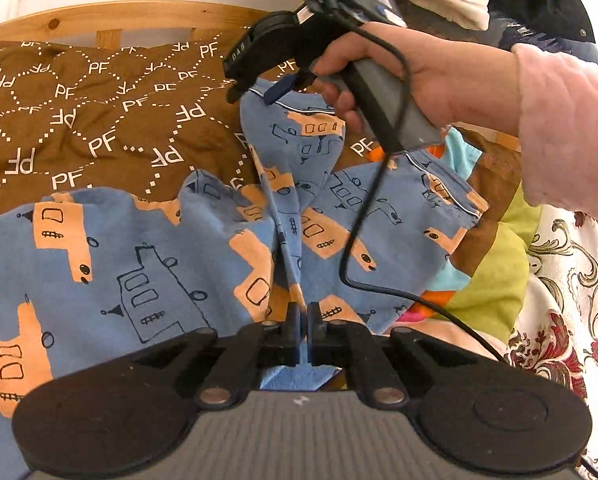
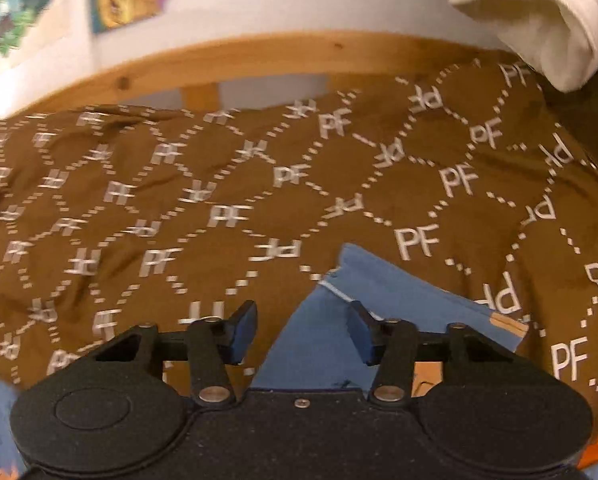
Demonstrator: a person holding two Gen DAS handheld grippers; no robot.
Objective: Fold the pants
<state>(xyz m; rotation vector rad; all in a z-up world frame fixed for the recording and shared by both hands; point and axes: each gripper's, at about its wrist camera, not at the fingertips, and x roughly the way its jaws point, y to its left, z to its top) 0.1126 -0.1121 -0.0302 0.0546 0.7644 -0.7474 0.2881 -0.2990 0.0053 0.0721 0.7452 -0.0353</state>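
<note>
Left wrist view is showing the left tongs (image 1: 303, 316) pinched tight on a ridge of the pants (image 1: 147, 264), soft blue knit cloth printed with orange blocks and dark line-drawn trucks. The fabric is rising in a taut fold from those pads toward the far leg hem. The pants are lying rumpled across a brown bedspread (image 1: 99, 120), quilted in dotted white diamonds with "PF" lettering, on a bed with a pale wooden frame (image 1: 111, 16). The right tongs (image 1: 255, 88) are hovering at the white-piped hem of the leg, gripped by a hand (image 1: 431, 80) in a fuzzy pink sleeve (image 1: 567, 132); a black cable (image 1: 363, 216) is looping down over the cloth. A floral-patterned cover (image 1: 567, 280) is lying at the right edge.

Right wrist view is looking along the right tongs (image 2: 303, 330), whose blue pads are standing partly apart, pressing on nothing. The pointed hem corner of the pants (image 2: 379, 292) is sitting between and beyond them, against the brown bedspread (image 2: 179, 200). A cream folded cloth (image 2: 539, 20) is resting at the upper right.
</note>
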